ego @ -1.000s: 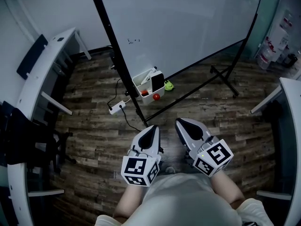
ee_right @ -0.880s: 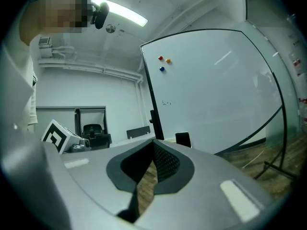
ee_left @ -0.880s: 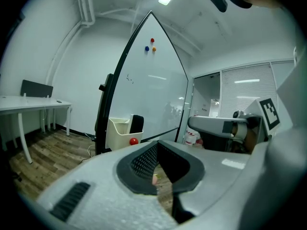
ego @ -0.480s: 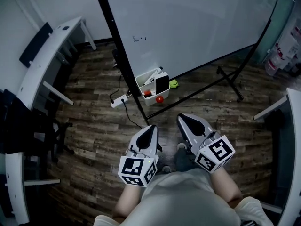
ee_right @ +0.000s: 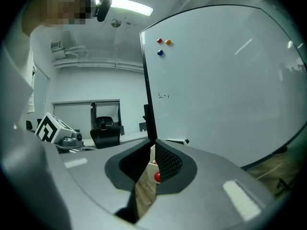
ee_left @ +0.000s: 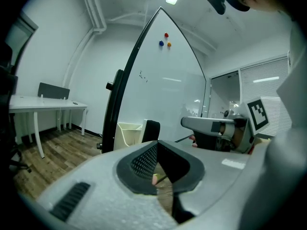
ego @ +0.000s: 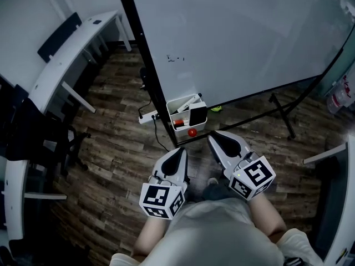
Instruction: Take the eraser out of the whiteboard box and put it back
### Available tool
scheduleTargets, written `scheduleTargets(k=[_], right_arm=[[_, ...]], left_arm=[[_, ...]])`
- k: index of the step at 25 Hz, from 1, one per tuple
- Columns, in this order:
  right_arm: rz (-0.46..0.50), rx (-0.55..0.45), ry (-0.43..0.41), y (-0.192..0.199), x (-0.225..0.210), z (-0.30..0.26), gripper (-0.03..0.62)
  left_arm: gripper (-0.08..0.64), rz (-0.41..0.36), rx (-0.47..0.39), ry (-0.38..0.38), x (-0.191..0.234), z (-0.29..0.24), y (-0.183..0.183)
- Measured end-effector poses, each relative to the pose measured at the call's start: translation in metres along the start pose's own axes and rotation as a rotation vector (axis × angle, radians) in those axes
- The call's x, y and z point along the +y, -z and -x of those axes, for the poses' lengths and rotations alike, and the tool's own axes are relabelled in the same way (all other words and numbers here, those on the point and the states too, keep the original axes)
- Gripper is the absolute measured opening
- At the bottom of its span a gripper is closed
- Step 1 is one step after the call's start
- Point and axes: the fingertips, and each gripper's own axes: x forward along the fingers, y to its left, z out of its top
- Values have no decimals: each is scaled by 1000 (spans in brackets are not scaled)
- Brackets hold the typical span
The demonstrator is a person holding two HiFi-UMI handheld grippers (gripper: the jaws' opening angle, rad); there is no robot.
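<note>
The eraser [ego: 197, 114] is seen standing on end in the whiteboard box [ego: 172, 105], at the box's right side, with a marker [ego: 188, 101] laid slanting across the box's top beside it. The box is fixed at the lower left corner of the whiteboard [ego: 249, 37], against its black upright. A small red round thing [ego: 192, 132] is seen just under the box, and a power strip [ego: 147, 117] lies on the wooden floor to the box's left.

Both tools are held low in front of the person's body, side by side and apart from the box, with their tips turned toward it. The left gripper [ego: 180, 150] is closed: in the left gripper view [ee_left: 157, 143] its jaws are met at the tips and nothing is gripped. In that view the eraser [ee_left: 151, 131] and the box [ee_left: 128, 132] are seen beyond the tips, and the right gripper [ee_left: 184, 122] is seen at the right.

The right gripper [ego: 213, 140] is empty as well. Its jaws have just been opening; in the right gripper view [ee_right: 153, 142] only a narrow crack is shown between them, with nothing held in it. Three small magnets [ee_right: 159, 40] are stuck high on the whiteboard
</note>
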Motion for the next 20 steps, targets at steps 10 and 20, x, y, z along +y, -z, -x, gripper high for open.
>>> scheduleTargets(k=[10, 20], right_arm=[[48, 51, -82, -1, -27, -26, 112], [101, 86, -127, 5, -50, -54, 241]], left_arm=[[2, 12, -12, -84, 11, -21, -10], [1, 14, -14, -159, 22, -33, -14]])
